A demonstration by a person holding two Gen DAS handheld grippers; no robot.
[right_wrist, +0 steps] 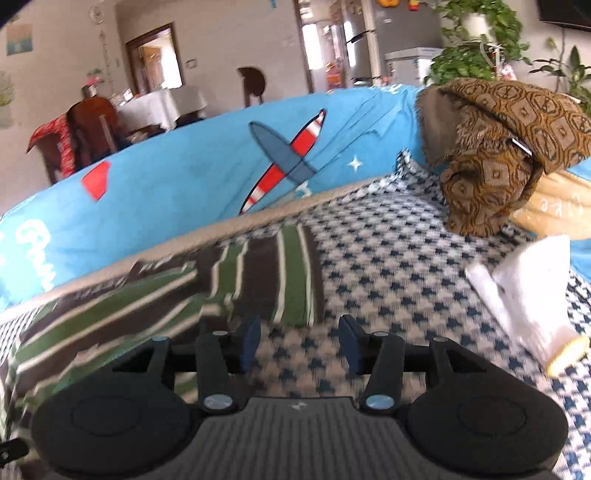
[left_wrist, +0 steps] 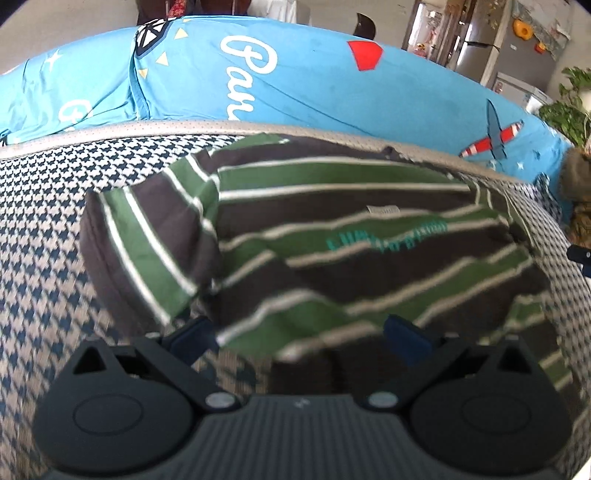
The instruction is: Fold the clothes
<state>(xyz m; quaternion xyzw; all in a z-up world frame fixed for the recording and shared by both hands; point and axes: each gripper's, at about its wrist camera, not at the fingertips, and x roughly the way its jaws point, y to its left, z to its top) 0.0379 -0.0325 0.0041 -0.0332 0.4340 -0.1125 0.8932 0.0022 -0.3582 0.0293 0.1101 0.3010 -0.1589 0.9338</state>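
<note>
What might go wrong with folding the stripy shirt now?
The stripy shirt lies rumpled, so a fold may come out crooked. Both claws, left and right, are open and hold nothing, so either may grab the checked cover instead. The white cloth nearby might get snagged.

A blue printed cover (right_wrist: 177,192) drapes the sofa back. Beyond, at eleven o'clock, a white-clothed dining table (right_wrist: 162,103) stands beside dark wooden chairs (right_wrist: 90,129). At one o'clock, leafy plants (right_wrist: 476,40) flank a steel fridge (right_wrist: 399,29).

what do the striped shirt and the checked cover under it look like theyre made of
Striped shirt: soft knit, probably cotton jersey, matte; it drapes and rumples into loose folds.
Checked cover: woven houndstooth fabric, matte and slightly coarse, lying flat like upholstery; blur leaves the fibre open.
</note>
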